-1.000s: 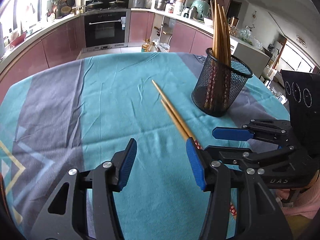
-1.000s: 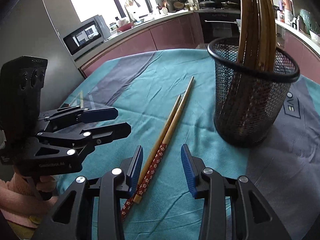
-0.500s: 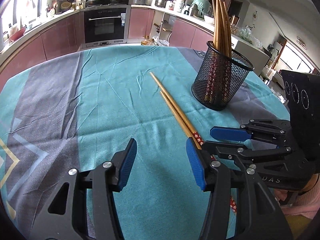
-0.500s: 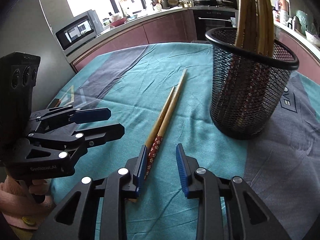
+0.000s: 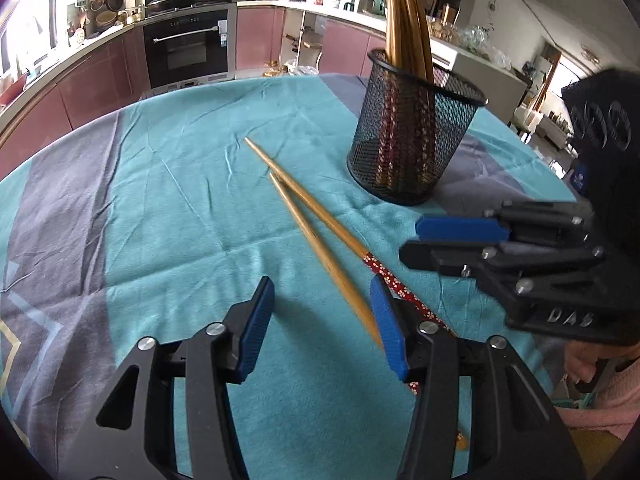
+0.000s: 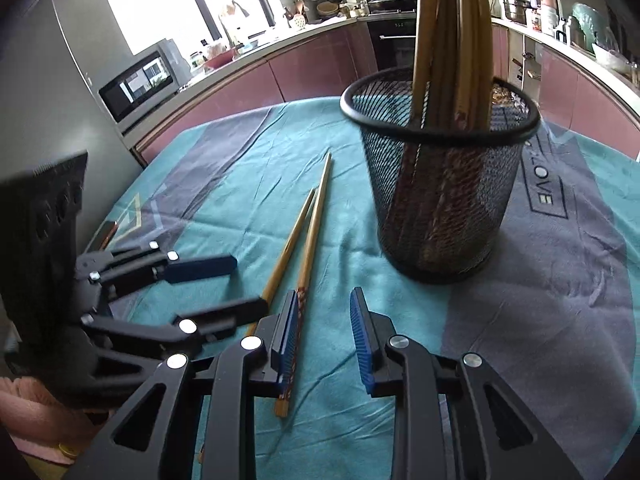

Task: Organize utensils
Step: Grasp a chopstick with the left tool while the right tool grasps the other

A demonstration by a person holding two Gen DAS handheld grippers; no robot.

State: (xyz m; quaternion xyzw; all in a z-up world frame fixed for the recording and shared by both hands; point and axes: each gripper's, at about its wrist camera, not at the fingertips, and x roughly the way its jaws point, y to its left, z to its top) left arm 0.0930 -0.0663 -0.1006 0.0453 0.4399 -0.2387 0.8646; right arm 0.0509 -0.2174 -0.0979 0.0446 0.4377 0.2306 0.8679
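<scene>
Chopsticks (image 5: 316,224): two of them lie loose on the teal tablecloth (image 5: 180,200), side by side, tips pointing away from both grippers.

Left wrist view: left gripper (image 5: 322,320) points down at the cloth, jaws partly apart and closing. The plain-wood chopstick runs into the gap close to the right-hand blue pad (image 5: 388,332), and the red-patterned handle of the other one passes behind that pad. Pads don't visibly press on either stick. The mesh cup (image 5: 412,140) stands ahead and to the right, upright, with a bundle of chopsticks standing in it. The right gripper (image 5: 436,240) comes in from the right side, its fingers lying low over the cloth near the patterned handle. A pink sleeve (image 5: 596,408) shows at the lower right corner.

Right wrist view: right gripper (image 6: 324,332) has its jaws narrow but with a clear gap, nothing between the pads. The patterned chopstick (image 6: 304,292) lies right against the left-hand blue pad (image 6: 288,332), its butt end sticking out below the finger; I can't tell whether it touches. The second chopstick (image 6: 288,248) lies just to the left of it. The left gripper (image 6: 224,284) enters from the left, with its lower finger tip at that second stick. The mesh cup (image 6: 440,208) sits ahead and to the right, close.
</scene>
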